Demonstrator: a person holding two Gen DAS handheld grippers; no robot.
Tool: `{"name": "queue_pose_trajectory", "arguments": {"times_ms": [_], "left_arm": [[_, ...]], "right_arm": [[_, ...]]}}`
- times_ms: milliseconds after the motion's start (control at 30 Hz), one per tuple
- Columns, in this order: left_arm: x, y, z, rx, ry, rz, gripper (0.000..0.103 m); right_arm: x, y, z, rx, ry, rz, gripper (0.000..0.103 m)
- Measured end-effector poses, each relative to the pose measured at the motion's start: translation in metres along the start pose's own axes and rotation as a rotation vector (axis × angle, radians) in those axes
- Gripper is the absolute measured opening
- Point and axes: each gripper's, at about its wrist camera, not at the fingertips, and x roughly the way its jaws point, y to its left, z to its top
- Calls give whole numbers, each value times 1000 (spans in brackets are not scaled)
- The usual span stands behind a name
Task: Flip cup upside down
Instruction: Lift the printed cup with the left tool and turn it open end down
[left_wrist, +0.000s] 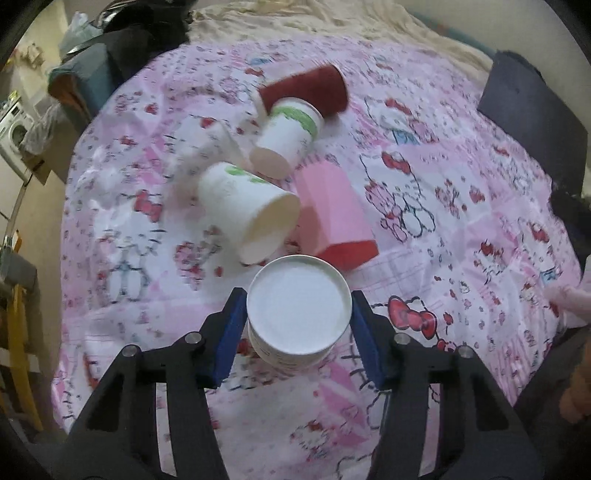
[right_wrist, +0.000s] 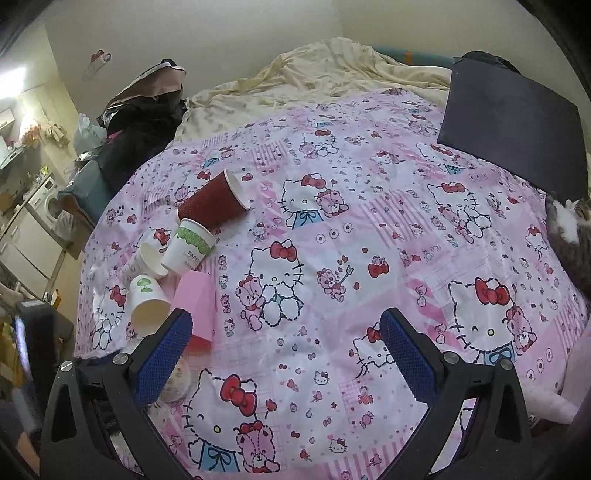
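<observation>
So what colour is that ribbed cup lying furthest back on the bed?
Dark red outside, white inside: the ribbed cup shows best in the right wrist view.

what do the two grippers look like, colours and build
Both match: the left gripper and right gripper have black rigid frames with cut-out openings and silver round bolts at the joints. Each finger carries a blue rectangular pad with a fine dotted grip texture. No cables show.

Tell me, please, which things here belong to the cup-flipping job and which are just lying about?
In the job: held white cup, base up; left gripper.

Lying about: red cup, pink cup, other white cups, dark board, cat, bedsheet.
</observation>
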Motion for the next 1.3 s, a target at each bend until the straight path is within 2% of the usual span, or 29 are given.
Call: {"name": "queue_pose_trajectory", "arguments": {"times_ms": [133,300,467,633,700,833,967,1067,1167,1300], "left_arm": [[-27,31,6,-28,-53,48,52],[-35,68,15,-69,-88,123,52],[-33,92,16,-156,-74,88,52],[-43,82,10,-171,-49,-19,52],[-49,74,8,-159,-53,-28,52],[-52,68,-1,-169,-2,-53,52],[-60,64,-13,-169,0,-60,52],[-63,59,-24,-178,55,-86,52],[-62,47,-37,-145,129,-118,52],[-65,34,-54,-138,147,-123,52]], "right_arm": [[0,3,-1,-9,0,2,103],[2,7,-4,-10,10,8,103],[5,14,-8,-44,9,-8,103],[10,10,-7,-29,27,6,103],[13,10,-7,-27,33,7,103],[15,15,-11,-54,43,0,103],[14,13,-14,-49,45,-15,103],[10,12,-17,-47,43,-16,103],[6,11,-19,-55,37,-20,103],[2,7,-19,-39,32,-10,103]]}}
